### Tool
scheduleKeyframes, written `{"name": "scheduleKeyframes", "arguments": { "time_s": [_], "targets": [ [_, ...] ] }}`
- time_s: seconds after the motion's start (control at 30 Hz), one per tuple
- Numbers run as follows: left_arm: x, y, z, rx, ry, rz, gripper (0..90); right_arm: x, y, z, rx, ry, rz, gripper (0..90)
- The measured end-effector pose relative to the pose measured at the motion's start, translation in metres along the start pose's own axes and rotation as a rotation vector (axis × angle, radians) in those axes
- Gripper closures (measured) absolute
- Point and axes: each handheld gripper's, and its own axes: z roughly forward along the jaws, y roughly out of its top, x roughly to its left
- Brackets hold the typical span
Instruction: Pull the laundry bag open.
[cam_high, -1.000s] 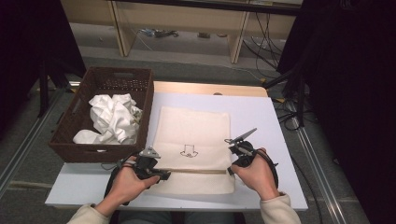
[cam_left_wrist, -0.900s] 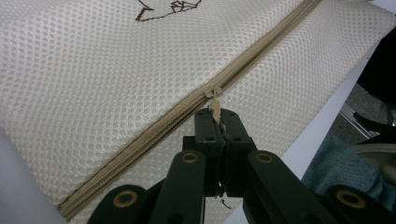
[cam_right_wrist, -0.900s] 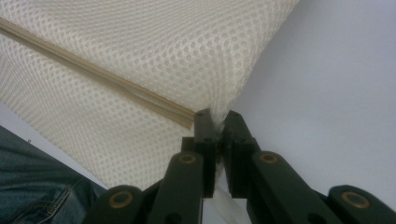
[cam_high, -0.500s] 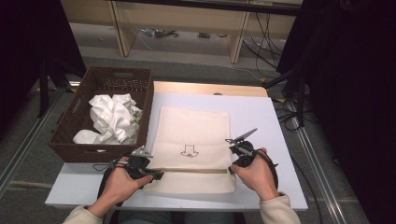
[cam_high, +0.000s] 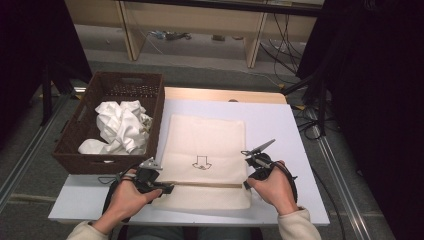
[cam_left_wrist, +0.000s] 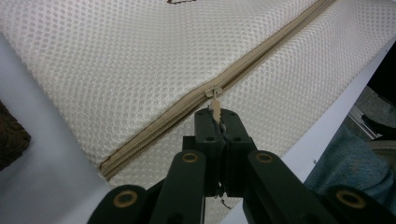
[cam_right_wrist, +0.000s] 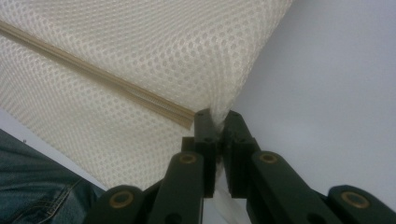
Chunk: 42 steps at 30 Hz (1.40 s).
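Left gripper (cam_left_wrist: 218, 122) clenched on zipper pull (cam_left_wrist: 215, 105) of mesh bag (cam_high: 205, 145). Right gripper (cam_right_wrist: 217, 122) pinching bag's right edge, near zipper end.

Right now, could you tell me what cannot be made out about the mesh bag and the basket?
- Mesh bag contents: high view, its cream fabric hides them.
- Printed mark: left gripper view, cut by the top edge.
- Wicker basket bottom: high view, hidden under the crumpled white cloth.

A cream mesh bag (cam_high: 206, 160) lies flat at the frame's lower centre, its tan zipper (cam_left_wrist: 205, 98) running across near its bottom edge.
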Motion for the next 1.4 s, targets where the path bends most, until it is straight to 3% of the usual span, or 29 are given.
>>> {"name": "scheduleKeyframes", "arguments": {
  "time_s": [0.03, 0.07, 0.1, 0.17, 0.2, 0.23, 0.27, 0.3, 0.33, 0.4, 0.5, 0.57, 0.6, 0.63, 0.67, 0.7, 0.77, 0.8, 0.83, 0.9, 0.93, 1.0, 1.03, 1.07, 1.13, 1.17, 1.27, 1.3, 1.4],
  "targets": [
    [0.000, 0.000, 0.000, -0.001, 0.004, 0.003, 87.0, -0.004, 0.001, 0.003, -0.017, -0.004, -0.052, 86.5],
    [0.000, 0.000, 0.000, -0.001, 0.004, 0.003, 87.0, -0.004, 0.001, 0.003, -0.017, -0.004, -0.052, 86.5],
    [0.000, 0.000, 0.000, 0.011, 0.004, 0.007, 87.1, -0.007, 0.001, 0.003, -0.016, 0.054, -0.058, 86.5],
    [-0.001, -0.001, 0.001, 0.001, 0.011, -0.003, 87.0, -0.007, 0.000, 0.003, -0.015, 0.052, -0.056, 86.5],
    [-0.001, -0.001, 0.001, 0.010, 0.022, 0.008, 87.1, -0.003, 0.000, 0.002, -0.011, 0.044, -0.024, 86.5],
    [-0.001, -0.001, 0.000, 0.026, 0.103, 0.046, 87.1, -0.001, 0.000, 0.001, -0.004, -0.011, -0.010, 86.6],
    [0.004, -0.003, -0.004, 0.022, 0.104, 0.024, 87.1, -0.004, 0.000, 0.000, 0.021, -0.100, -0.033, 86.6],
    [0.007, -0.006, -0.007, -0.005, 0.049, -0.020, 87.1, -0.010, -0.001, 0.000, -0.010, -0.089, -0.002, 86.6],
    [0.006, -0.007, -0.011, -0.019, 0.023, -0.031, 87.0, -0.017, -0.003, -0.001, -0.026, -0.050, -0.025, 86.5],
    [0.005, -0.008, -0.010, -0.032, 0.041, -0.022, 87.0, -0.017, -0.005, -0.006, -0.024, -0.028, -0.002, 86.5],
    [0.009, -0.010, -0.011, -0.004, 0.050, -0.011, 87.0, -0.007, -0.004, -0.004, 0.002, -0.042, 0.033, 86.5],
    [0.010, -0.012, -0.012, -0.006, 0.056, -0.011, 87.0, -0.012, -0.004, 0.000, -0.004, -0.030, -0.008, 86.5],
    [0.011, -0.012, -0.013, 0.013, 0.091, -0.004, 87.0, -0.012, -0.004, 0.001, -0.012, -0.018, 0.002, 86.5],
    [0.013, -0.014, -0.014, 0.002, 0.100, -0.014, 87.0, -0.012, -0.005, 0.001, -0.002, -0.051, 0.009, 86.5],
    [0.016, -0.016, -0.016, 0.008, 0.071, -0.022, 87.0, -0.016, -0.004, 0.002, -0.018, -0.056, -0.007, 86.5],
    [0.017, -0.017, -0.017, 0.004, 0.073, -0.020, 87.0, -0.018, -0.005, 0.002, -0.022, -0.023, -0.004, 86.5],
    [0.016, -0.020, -0.017, 0.007, 0.076, -0.028, 87.0, -0.016, -0.006, 0.004, -0.041, -0.022, 0.016, 86.5],
    [0.016, -0.020, -0.017, 0.011, 0.083, -0.023, 87.0, -0.014, -0.004, 0.005, -0.006, -0.024, 0.000, 86.5],
    [0.017, -0.020, -0.019, 0.029, 0.070, -0.008, 87.0, -0.011, -0.004, 0.005, 0.009, -0.026, 0.034, 86.5],
    [0.016, -0.022, -0.019, 0.020, 0.098, -0.018, 87.0, -0.014, -0.004, 0.008, -0.011, -0.026, 0.003, 86.5],
    [0.018, -0.024, -0.020, 0.004, 0.096, -0.023, 87.0, -0.013, -0.004, 0.007, -0.004, -0.045, 0.037, 86.5],
    [0.018, -0.025, -0.021, 0.014, 0.089, -0.037, 87.0, -0.020, -0.005, 0.009, -0.013, -0.023, -0.017, 86.5],
    [0.018, -0.026, -0.022, 0.029, 0.095, -0.010, 87.0, -0.018, -0.006, 0.008, -0.025, -0.027, -0.003, 86.4],
    [0.018, -0.026, -0.021, 0.015, 0.095, -0.018, 87.0, -0.013, -0.005, 0.007, 0.003, -0.032, 0.042, 86.4],
    [0.018, -0.025, -0.022, 0.026, 0.095, -0.015, 87.0, -0.015, -0.005, 0.008, 0.000, -0.035, 0.023, 86.4],
    [0.019, -0.026, -0.022, 0.026, 0.084, -0.027, 87.0, -0.019, -0.005, 0.011, -0.013, -0.017, -0.022, 86.4],
    [0.019, -0.026, -0.021, 0.026, 0.095, -0.021, 86.9, -0.017, -0.005, 0.013, 0.028, -0.008, 0.030, 86.3],
    [0.019, -0.026, -0.021, 0.034, 0.101, 0.003, 86.9, -0.018, -0.004, 0.016, 0.004, -0.023, -0.018, 86.2],
    [0.019, -0.025, -0.021, 0.034, 0.121, 0.007, 86.6, -0.014, -0.004, 0.018, 0.017, -0.025, -0.023, 85.1]
  ]
}}
